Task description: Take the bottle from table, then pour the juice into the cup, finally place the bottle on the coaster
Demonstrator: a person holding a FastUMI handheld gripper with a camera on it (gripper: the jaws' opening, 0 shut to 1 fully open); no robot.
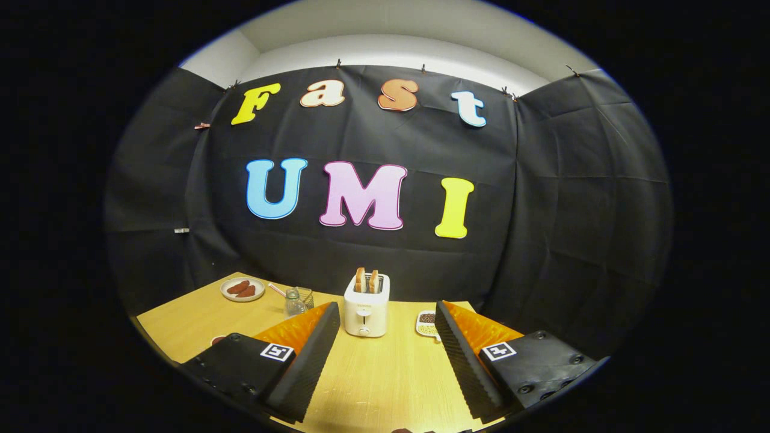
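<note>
A small clear bottle (pixel 293 303) stands on the wooden table (pixel 385 379), just beyond my left finger's tip. Right behind it, touching or nearly so, is a clear glass cup (pixel 307 295). A sliver of a round dark-red thing, maybe the coaster (pixel 217 340), peeks out beside the left finger, mostly hidden by it. My gripper (pixel 387 308) is open wide above the table, with nothing between its fingers. The bottle lies left of the gap, farther off than the fingertips.
A white toaster (pixel 366 311) with two slices of toast stands straight ahead between the fingers. A small dish of beans (pixel 426 325) sits by the right fingertip. A plate with sausages (pixel 242 288) is at the far left, with a thin pink stick (pixel 277 289) beside it.
</note>
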